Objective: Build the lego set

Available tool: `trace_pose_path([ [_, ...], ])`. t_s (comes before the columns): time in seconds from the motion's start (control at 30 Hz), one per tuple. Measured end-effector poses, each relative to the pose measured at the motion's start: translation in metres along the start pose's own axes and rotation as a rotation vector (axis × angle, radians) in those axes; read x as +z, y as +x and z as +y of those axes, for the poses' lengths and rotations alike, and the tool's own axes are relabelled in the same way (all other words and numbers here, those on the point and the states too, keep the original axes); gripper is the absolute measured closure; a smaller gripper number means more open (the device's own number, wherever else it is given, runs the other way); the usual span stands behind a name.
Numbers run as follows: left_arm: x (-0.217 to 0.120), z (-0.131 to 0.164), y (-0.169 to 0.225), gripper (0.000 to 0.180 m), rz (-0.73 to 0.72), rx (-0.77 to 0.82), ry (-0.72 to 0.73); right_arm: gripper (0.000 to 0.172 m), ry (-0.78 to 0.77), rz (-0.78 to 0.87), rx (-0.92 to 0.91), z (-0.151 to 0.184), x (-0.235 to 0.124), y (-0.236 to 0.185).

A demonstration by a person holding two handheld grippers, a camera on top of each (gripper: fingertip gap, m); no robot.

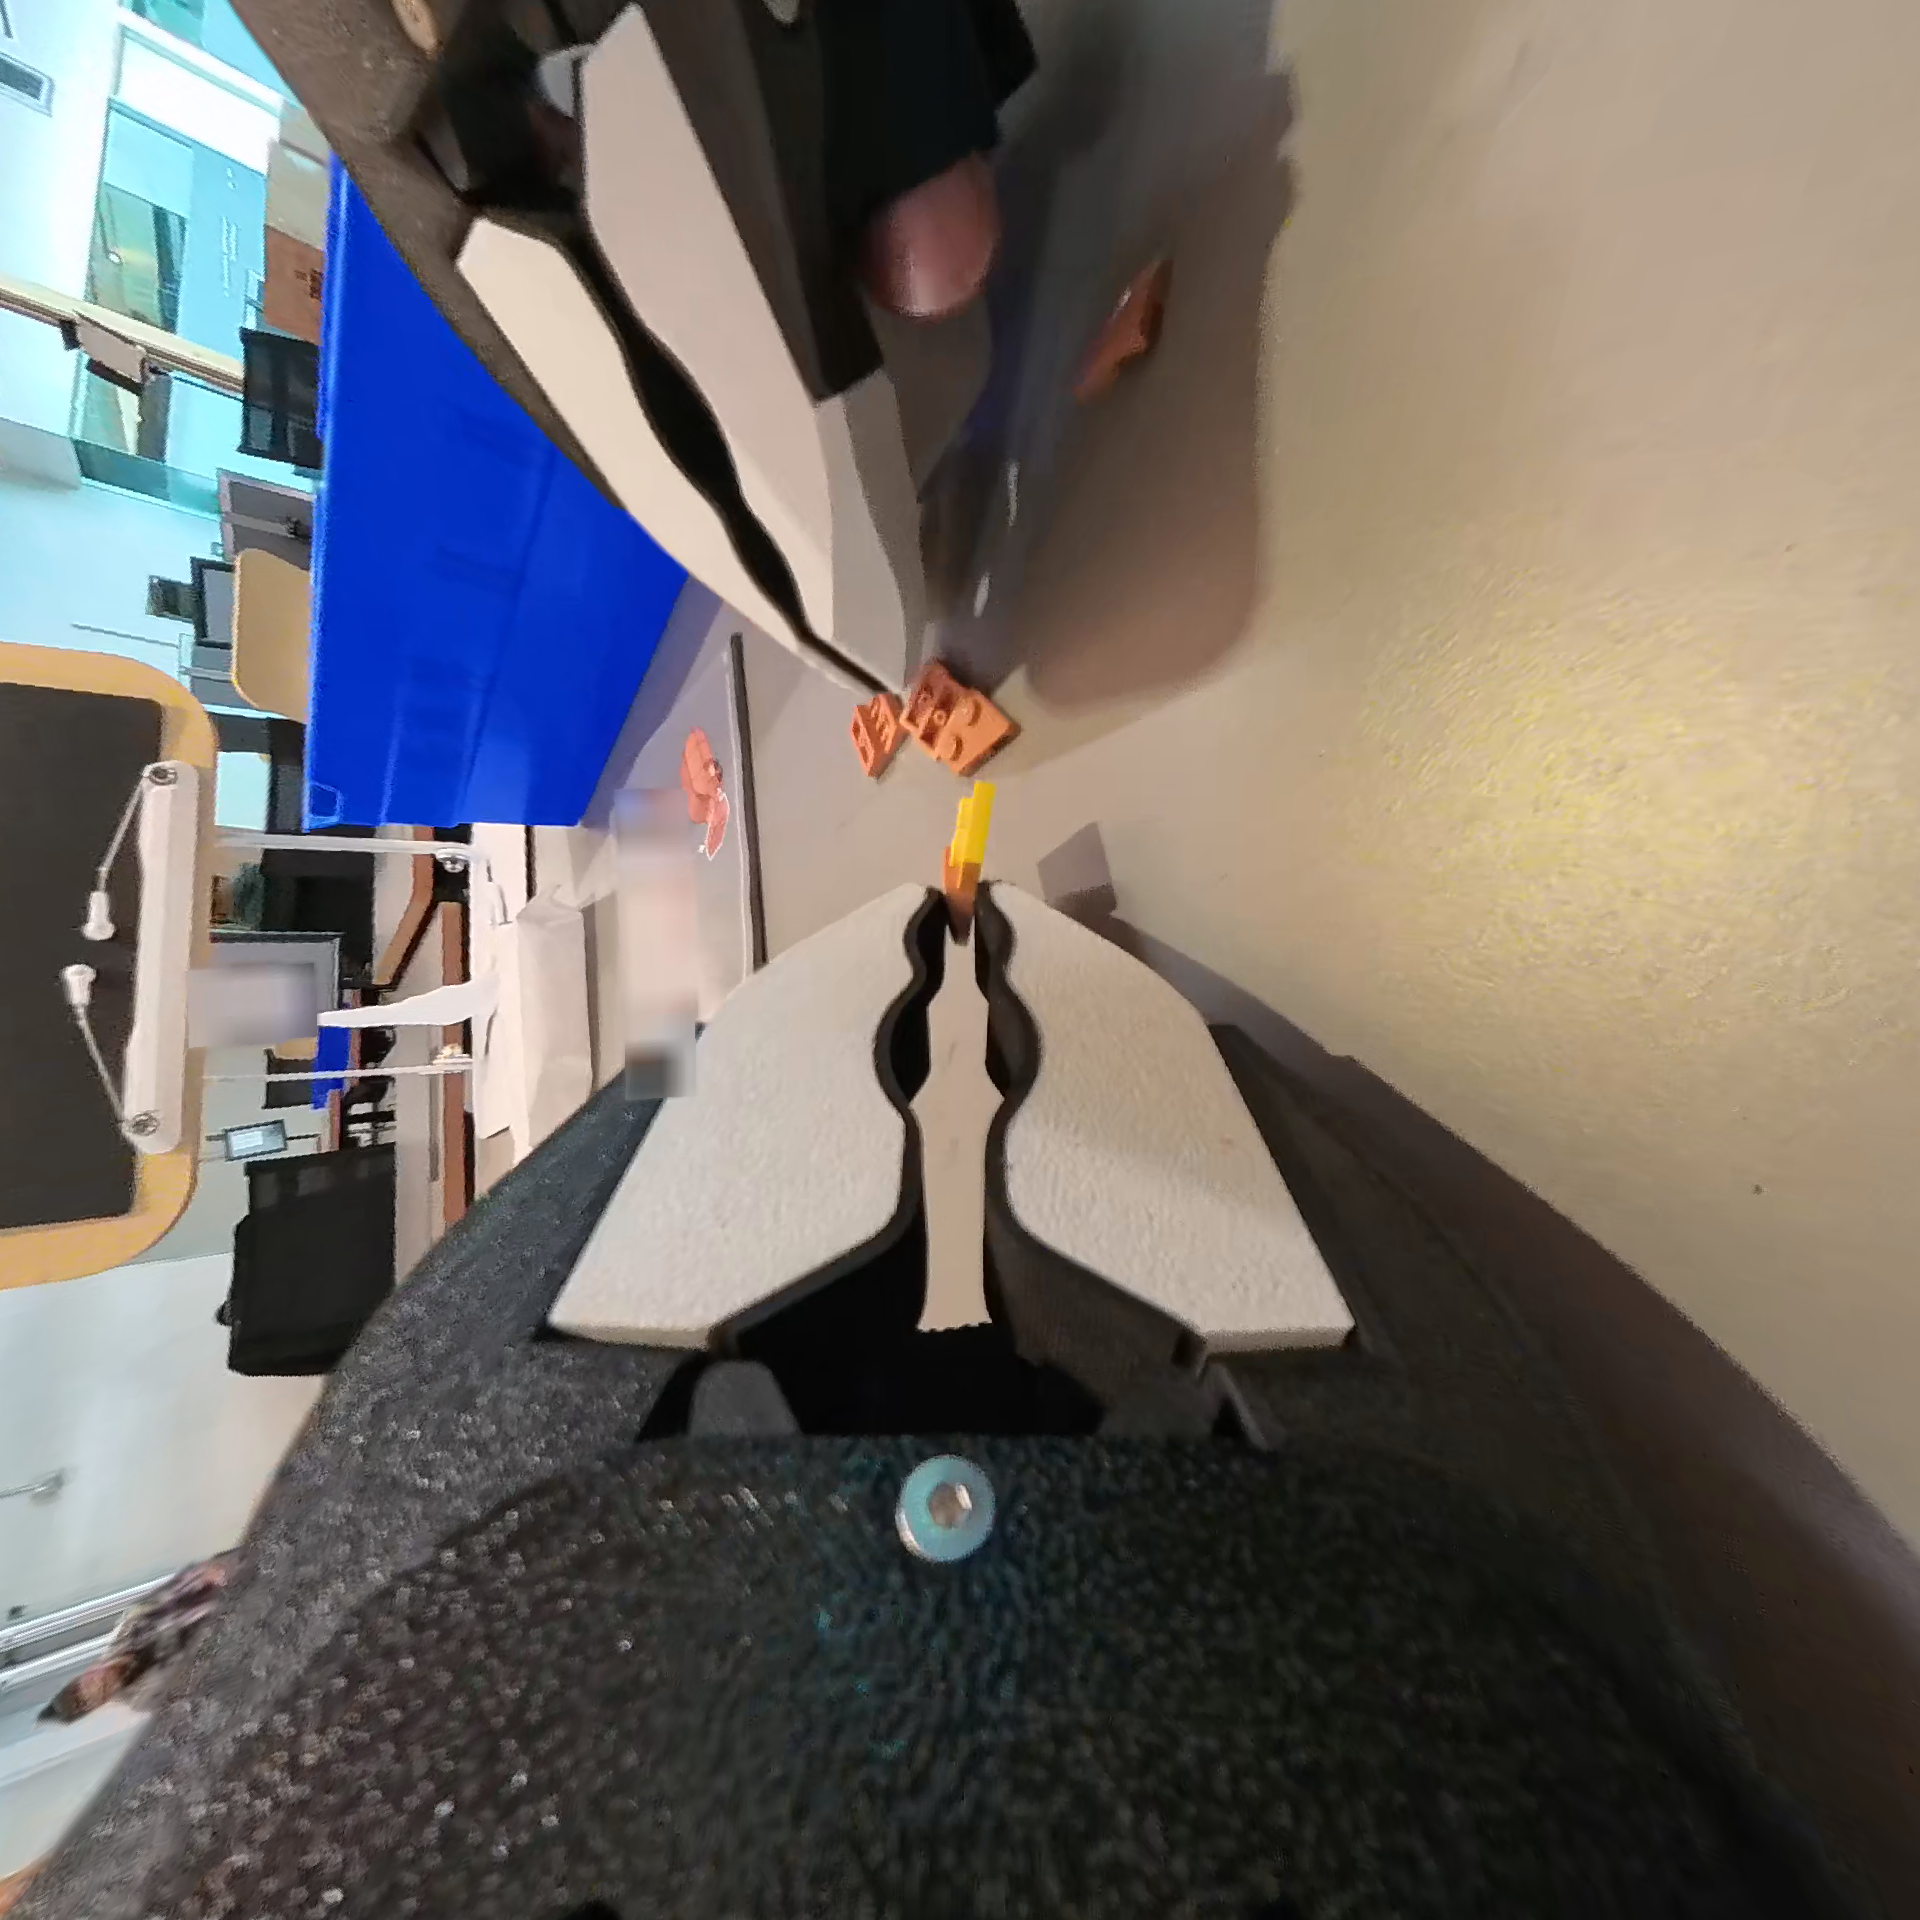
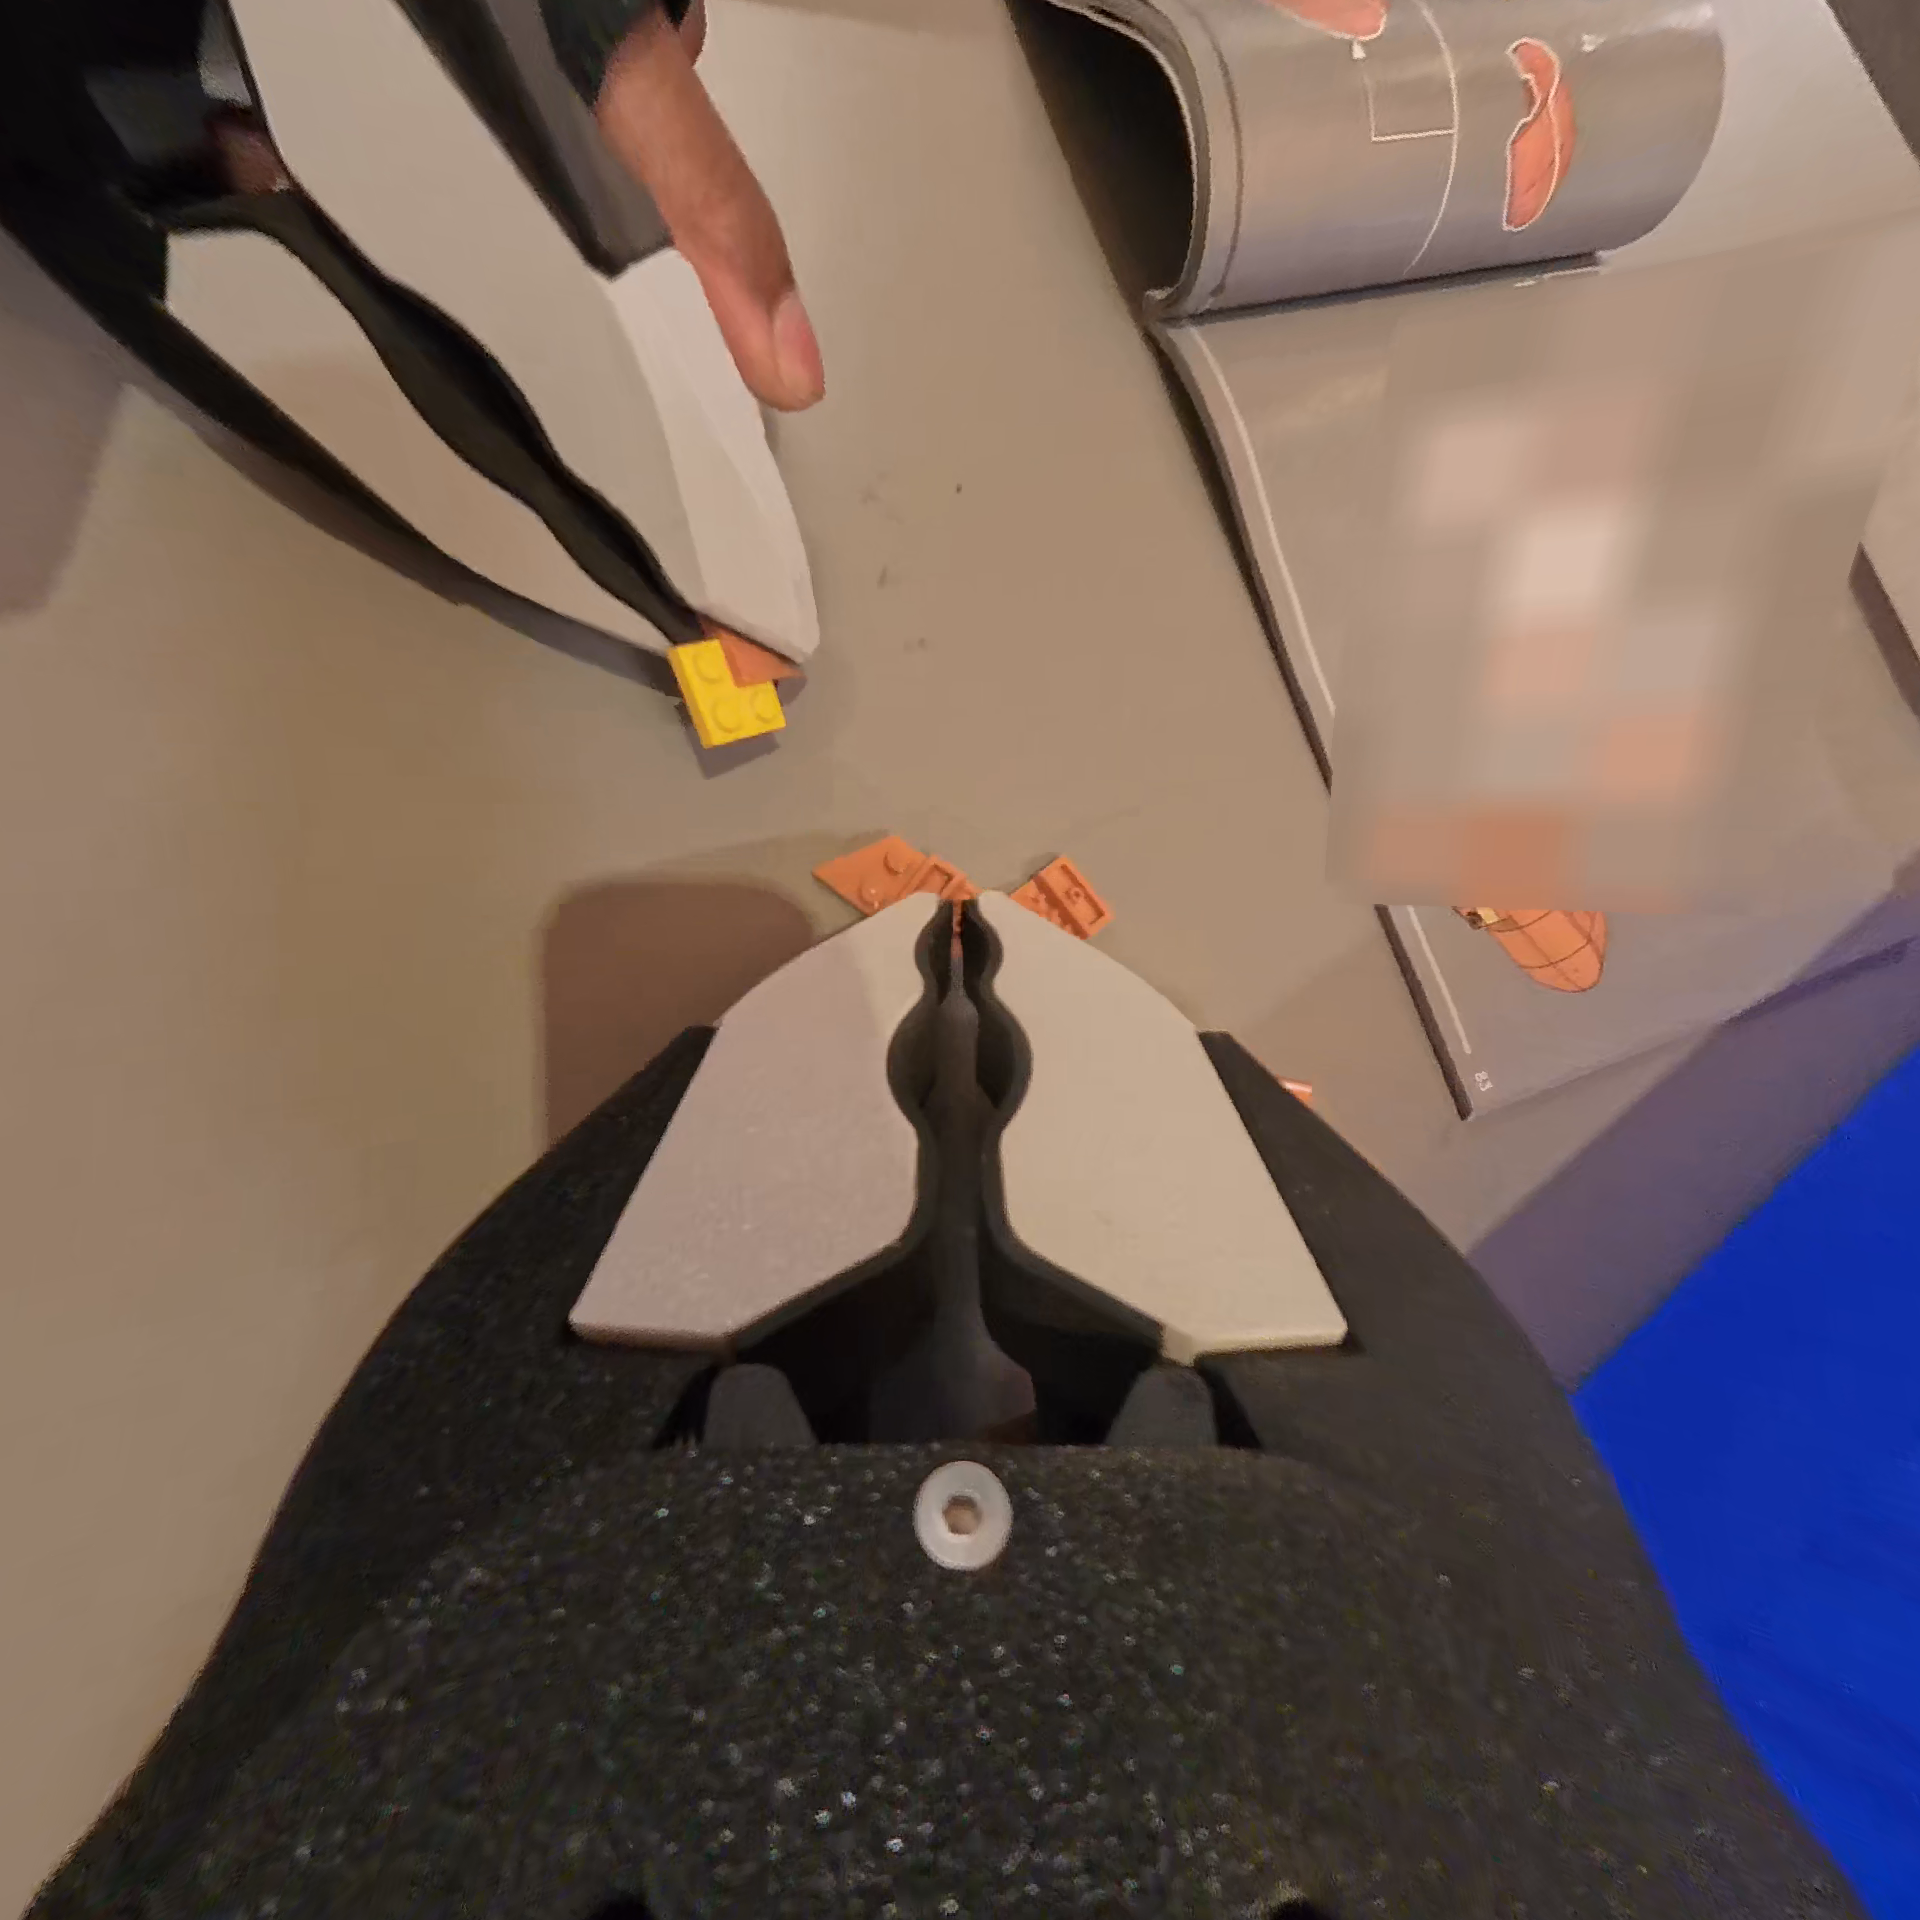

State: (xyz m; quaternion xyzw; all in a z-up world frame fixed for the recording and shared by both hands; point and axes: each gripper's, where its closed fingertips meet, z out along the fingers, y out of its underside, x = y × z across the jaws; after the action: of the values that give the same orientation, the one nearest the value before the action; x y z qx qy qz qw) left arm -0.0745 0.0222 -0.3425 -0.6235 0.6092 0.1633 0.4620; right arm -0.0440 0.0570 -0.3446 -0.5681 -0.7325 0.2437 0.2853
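Each camera rides on its own gripper and looks forward along its jaws, close above the table (image 2: 312, 883). The left wrist view is rolled sideways, so the table stands on the right. Both views share the yellow brick (image 2: 724, 694) and the orange plates (image 1: 940, 717) just beyond it.

Your two grippers match: each body (image 2: 966, 1662) is coarse, speckled black, with one silver washered screw (image 2: 962, 1527) set in the middle. Your left gripper (image 1: 961, 899) and right gripper (image 2: 961, 904) both carry broad pale grey fingers (image 2: 1122, 1143), tapering to points, lined inside with wavy black rubber pads. A black sleeve (image 2: 623, 42) covers your wrist.
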Motion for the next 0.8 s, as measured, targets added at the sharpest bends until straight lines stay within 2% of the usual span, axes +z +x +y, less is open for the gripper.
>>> trace_pose_path([
  [0.2,-0.0008,0.0002,0.0006,0.175,0.004,0.011,-0.004,0.162,-0.056,0.006,0.108,0.0097,0.0036,0.0042],
  [0.37,-0.0002,0.0005,0.0028,0.175,0.010,0.029,-0.013,0.159,-0.074,0.017,0.085,0.0091,0.0037,0.0017],
  [0.6,-0.0011,0.0012,0.0008,0.175,-0.006,0.048,-0.023,0.170,-0.079,0.017,0.045,0.0080,0.0050,-0.0017],
  [0.8,-0.0018,0.0002,0.0004,0.175,-0.012,0.058,-0.024,0.171,-0.065,0.028,0.032,0.0082,0.0044,-0.0004],
])
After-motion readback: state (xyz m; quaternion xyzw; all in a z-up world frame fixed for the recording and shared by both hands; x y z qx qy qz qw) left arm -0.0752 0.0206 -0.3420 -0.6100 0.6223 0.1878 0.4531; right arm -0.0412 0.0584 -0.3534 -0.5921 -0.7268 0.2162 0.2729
